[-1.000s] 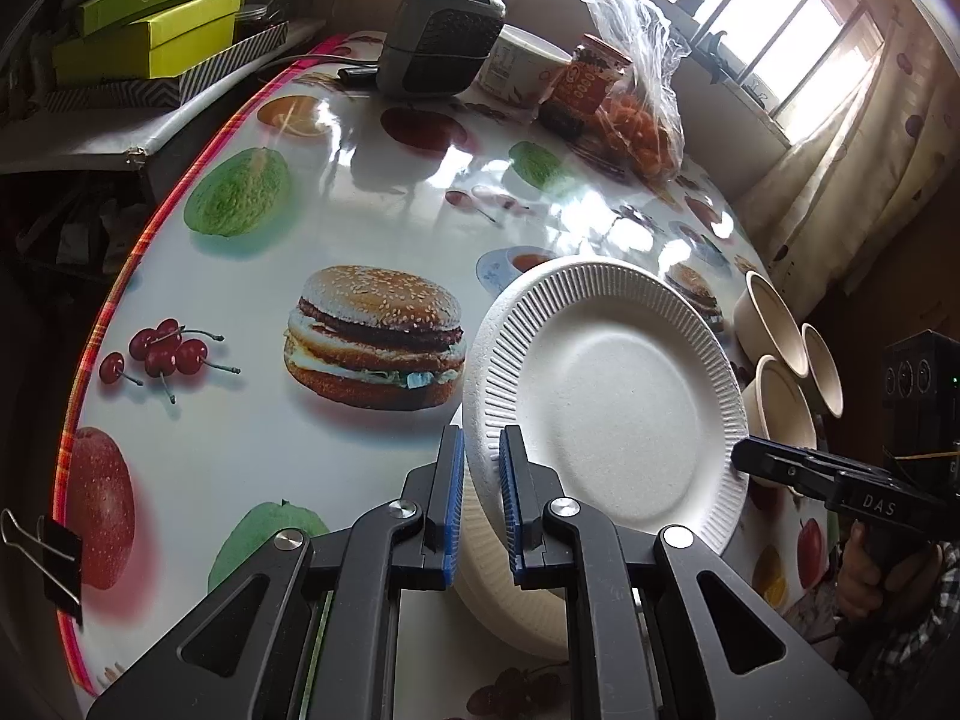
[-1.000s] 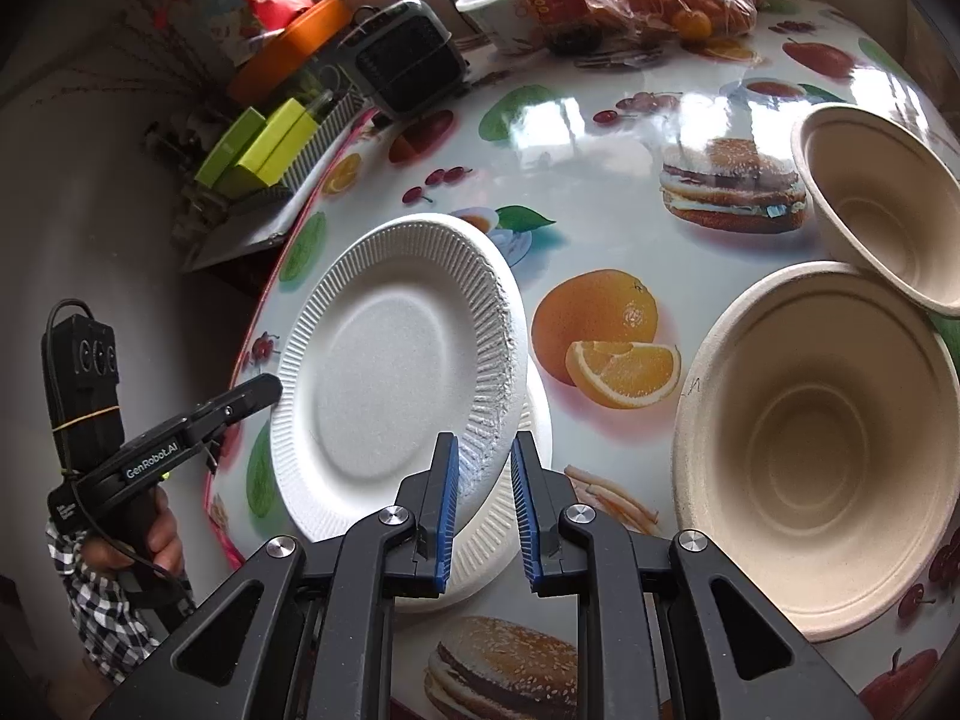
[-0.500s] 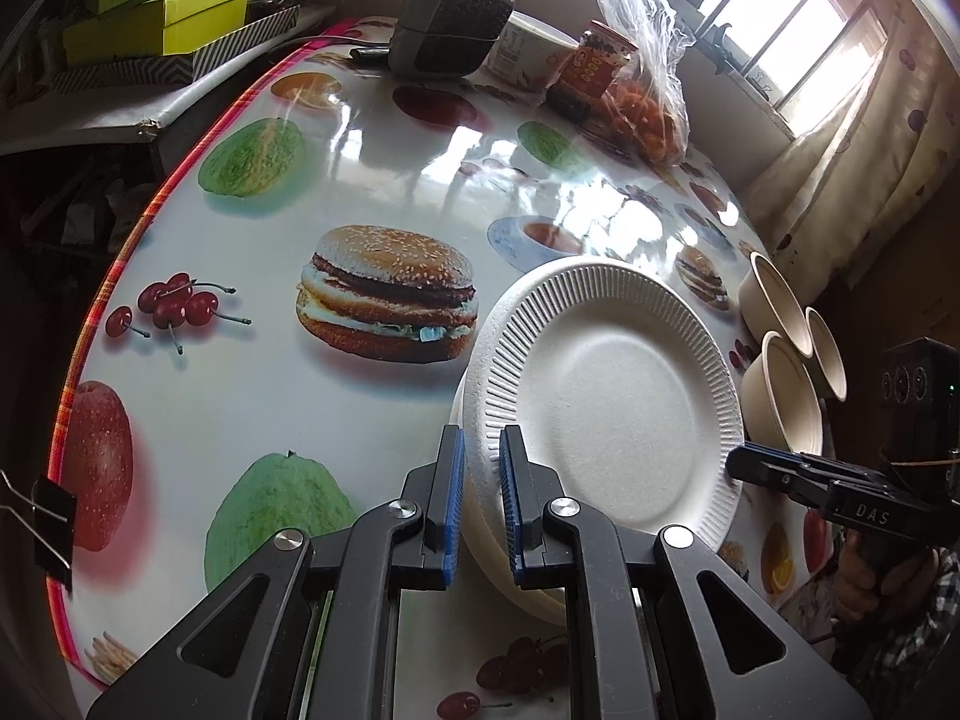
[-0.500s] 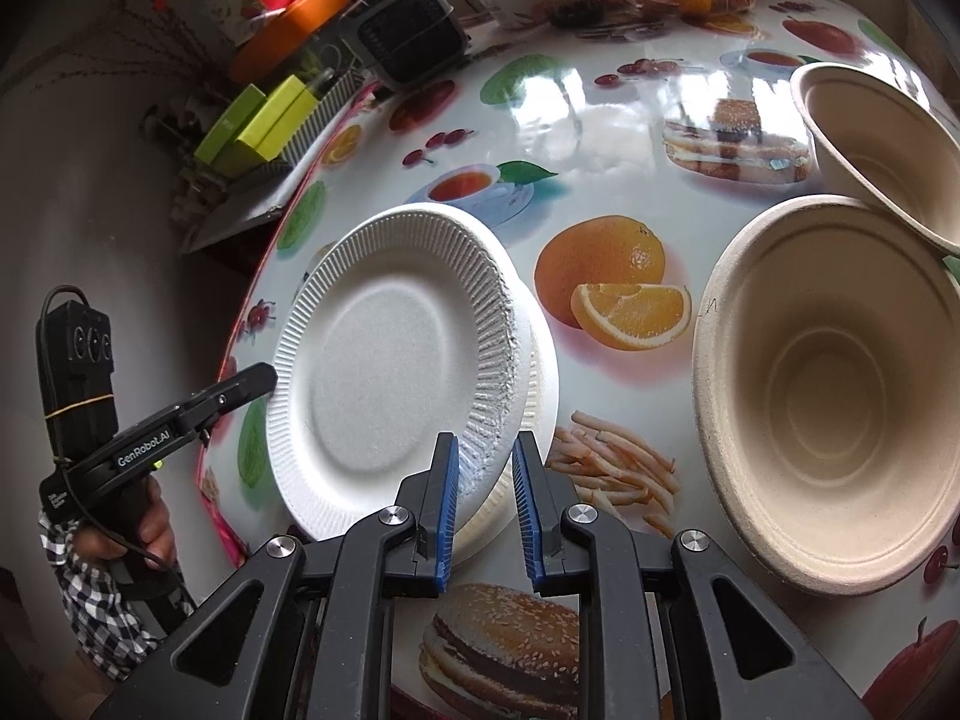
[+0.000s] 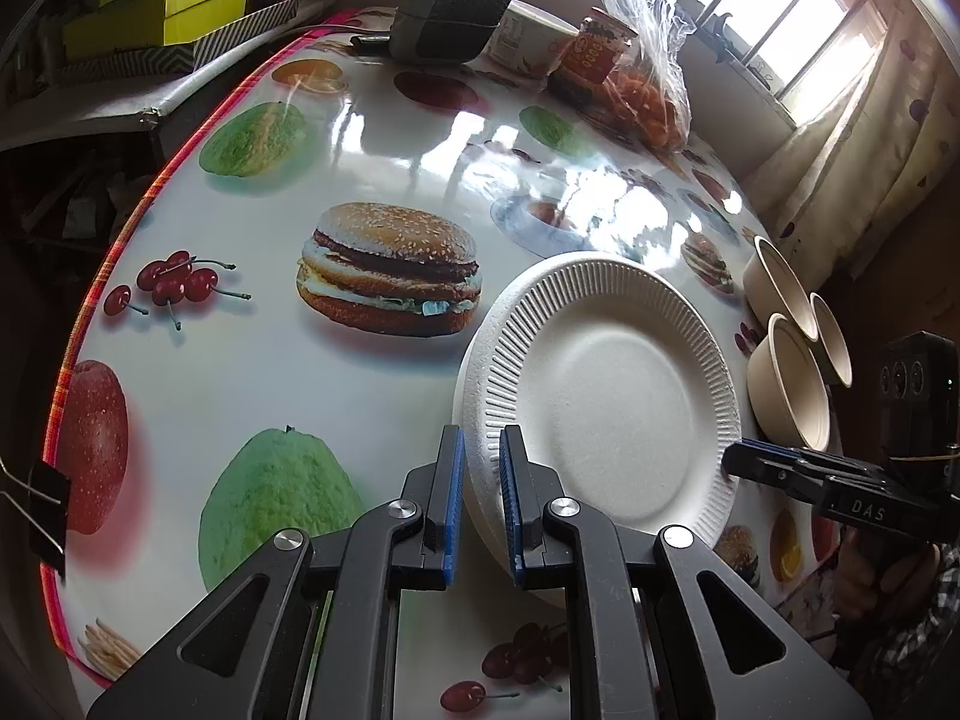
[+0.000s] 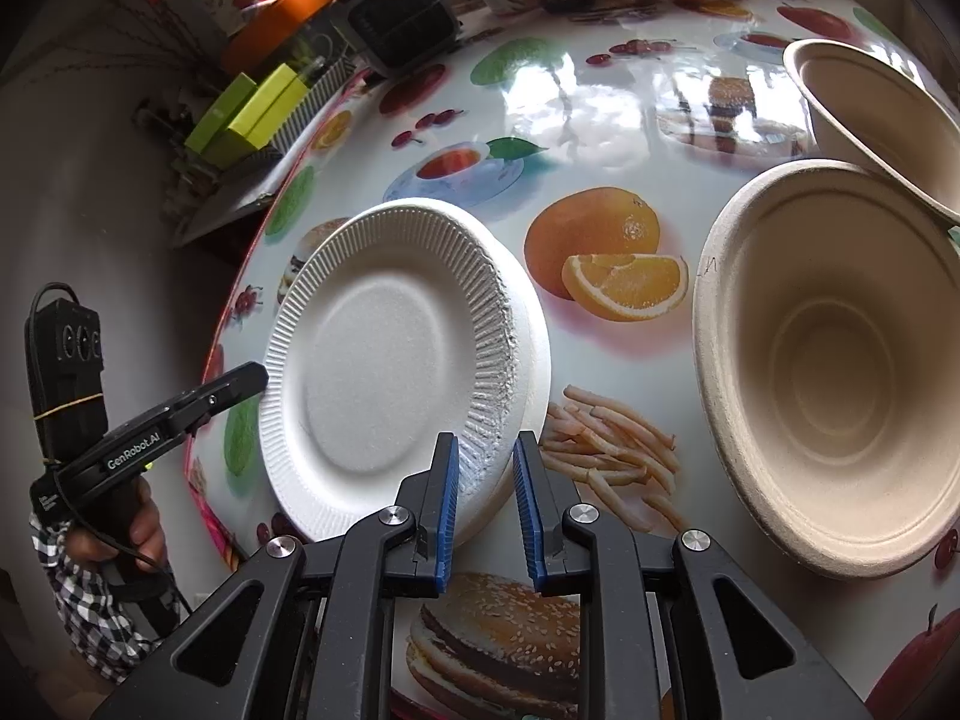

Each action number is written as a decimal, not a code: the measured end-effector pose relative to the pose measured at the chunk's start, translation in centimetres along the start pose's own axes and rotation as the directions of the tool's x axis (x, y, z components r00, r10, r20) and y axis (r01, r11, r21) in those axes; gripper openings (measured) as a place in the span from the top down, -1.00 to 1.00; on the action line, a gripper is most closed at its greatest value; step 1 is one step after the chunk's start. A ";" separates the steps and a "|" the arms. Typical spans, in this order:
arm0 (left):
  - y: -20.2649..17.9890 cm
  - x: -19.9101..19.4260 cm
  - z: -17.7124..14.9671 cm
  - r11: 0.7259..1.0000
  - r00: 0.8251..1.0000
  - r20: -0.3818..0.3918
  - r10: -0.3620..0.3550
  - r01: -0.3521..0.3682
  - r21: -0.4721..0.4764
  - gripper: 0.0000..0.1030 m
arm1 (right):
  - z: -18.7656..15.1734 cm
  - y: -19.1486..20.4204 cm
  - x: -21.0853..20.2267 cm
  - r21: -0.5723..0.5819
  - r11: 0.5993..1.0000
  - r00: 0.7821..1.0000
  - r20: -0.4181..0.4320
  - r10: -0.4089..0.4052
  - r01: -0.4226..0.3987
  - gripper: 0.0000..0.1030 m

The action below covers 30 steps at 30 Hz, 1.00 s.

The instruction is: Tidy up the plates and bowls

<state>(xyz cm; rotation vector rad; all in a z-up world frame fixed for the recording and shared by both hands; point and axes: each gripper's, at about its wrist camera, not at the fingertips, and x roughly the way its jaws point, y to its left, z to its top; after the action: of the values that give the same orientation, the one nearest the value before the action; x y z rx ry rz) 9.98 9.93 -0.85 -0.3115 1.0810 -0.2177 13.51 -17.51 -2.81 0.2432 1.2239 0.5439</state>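
A white ribbed paper plate (image 5: 612, 396) lies on another white plate underneath it, on the printed tablecloth. My left gripper (image 5: 478, 504) has its jaws slightly parted around the near rim of the stacked plates. My right gripper (image 6: 485, 507) stands on the opposite rim of the same stack (image 6: 396, 372), its jaws parted wider than the rim. Each gripper shows in the other's view, at the stack's far edge. Three beige bowls (image 5: 786, 384) sit beyond the plates; two of them show large in the right wrist view (image 6: 834, 360).
At the table's far side stand a dark speaker-like box (image 5: 450, 6), a white cup (image 5: 528, 36), a red jar (image 5: 594, 54) and a plastic bag of oranges (image 5: 648, 96). Green boxes (image 5: 162, 6) sit on a shelf beyond the table's red edge (image 5: 78, 330).
The held plate has come down flat onto the lower plate. Both grippers' jaws have parted around the rim, the right more than the left.
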 end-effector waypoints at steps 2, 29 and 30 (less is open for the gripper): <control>0.0 0.0 0.0 1.000 1.000 0.000 -0.001 0.001 -0.003 0.76 | 0.0 0.0 0.0 0.001 1.000 1.000 0.000 0.000 0.000 0.62; 0.1 -0.1 -0.1 1.000 1.000 -0.001 0.000 0.000 0.000 0.76 | 0.0 0.1 0.0 -0.007 1.000 1.000 0.002 -0.010 0.010 0.62; 0.1 -0.1 0.0 1.000 1.000 0.001 -0.001 0.001 0.000 0.76 | 0.0 0.1 0.0 -0.009 1.000 1.000 0.003 -0.011 0.011 0.62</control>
<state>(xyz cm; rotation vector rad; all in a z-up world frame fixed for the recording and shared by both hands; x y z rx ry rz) 9.90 10.07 -0.83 -0.3115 1.0796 -0.2182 13.48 -17.43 -2.76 0.2299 1.2195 0.5392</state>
